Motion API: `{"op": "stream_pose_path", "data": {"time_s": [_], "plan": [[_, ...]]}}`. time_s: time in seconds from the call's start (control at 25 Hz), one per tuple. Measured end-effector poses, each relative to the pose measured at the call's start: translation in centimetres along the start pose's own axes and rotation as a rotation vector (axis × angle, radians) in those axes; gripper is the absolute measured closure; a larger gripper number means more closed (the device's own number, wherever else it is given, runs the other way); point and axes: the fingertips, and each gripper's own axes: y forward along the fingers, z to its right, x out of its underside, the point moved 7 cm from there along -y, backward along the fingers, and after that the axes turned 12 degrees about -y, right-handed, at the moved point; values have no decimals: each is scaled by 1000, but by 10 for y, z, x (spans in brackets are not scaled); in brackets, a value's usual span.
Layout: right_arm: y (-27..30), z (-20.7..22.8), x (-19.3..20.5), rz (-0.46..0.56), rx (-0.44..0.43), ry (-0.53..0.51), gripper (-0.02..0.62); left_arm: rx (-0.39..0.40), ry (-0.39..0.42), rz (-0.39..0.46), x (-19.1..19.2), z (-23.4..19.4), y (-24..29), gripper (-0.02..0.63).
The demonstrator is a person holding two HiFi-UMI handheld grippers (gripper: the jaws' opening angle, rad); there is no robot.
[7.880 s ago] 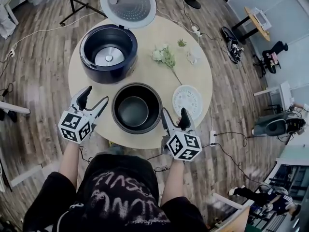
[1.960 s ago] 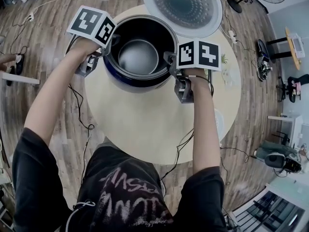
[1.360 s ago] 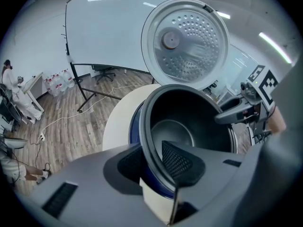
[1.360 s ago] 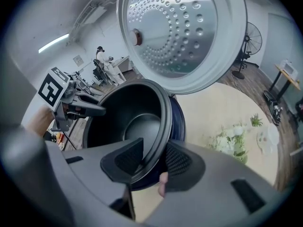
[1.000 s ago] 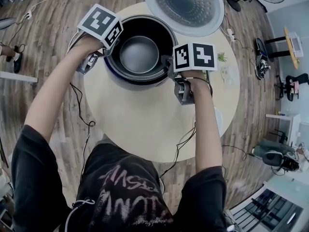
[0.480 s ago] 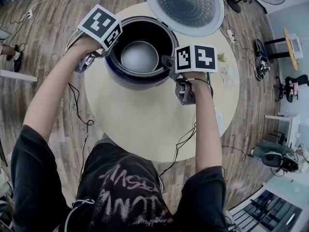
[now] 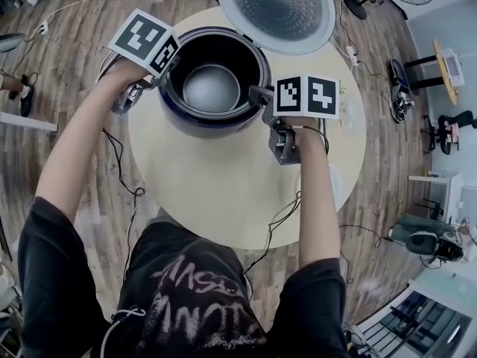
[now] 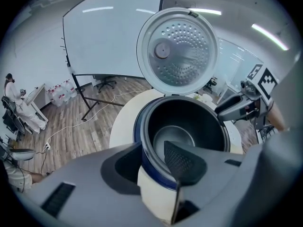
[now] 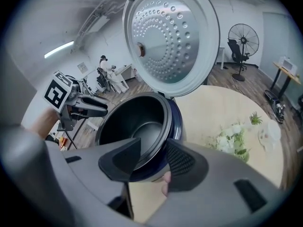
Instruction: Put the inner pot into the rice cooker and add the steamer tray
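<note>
The dark inner pot [image 7: 212, 88] sits inside the blue rice cooker [image 7: 195, 125], whose lid [image 7: 279, 6] stands open behind it. My left gripper [image 7: 161, 71] straddles the left rim [image 8: 150, 148], one jaw outside the cooker and one inside the pot. Its jaws have just been opening, and the pads look slack on the rim. My right gripper [image 7: 259, 99] straddles the right rim [image 9: 154, 145] the same way. Its jaws opened and have just been closing a little, without a visible squeeze on the rim. The white steamer tray [image 7: 337, 187] lies at the table's right edge, partly behind my right forearm.
The round wooden table [image 7: 223, 192] carries white flowers [image 9: 231, 141] and a crumpled white object [image 9: 269, 130] to the right of the cooker. Cables hang off the table's front. A tripod, chairs and a fan stand on the floor around it.
At first the pot stood on the table in front of the cooker; now it is inside it. Over the last second both grippers stay at the rim, barely moving.
</note>
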Motion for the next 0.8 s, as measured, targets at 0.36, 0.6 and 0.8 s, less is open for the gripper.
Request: {"op": "stream_pose_path", "data": {"time_s": [0.36, 0.6, 0.8], "plan": [[-40, 2, 9, 183, 18, 10, 482, 57, 0, 162, -3, 16, -30, 500], [-76, 1, 27, 289, 118, -37, 583, 103, 63, 277, 1, 46, -49, 595], [-114, -2, 42, 432, 196, -54, 591, 179, 135, 421, 1, 80, -65, 595]]}}
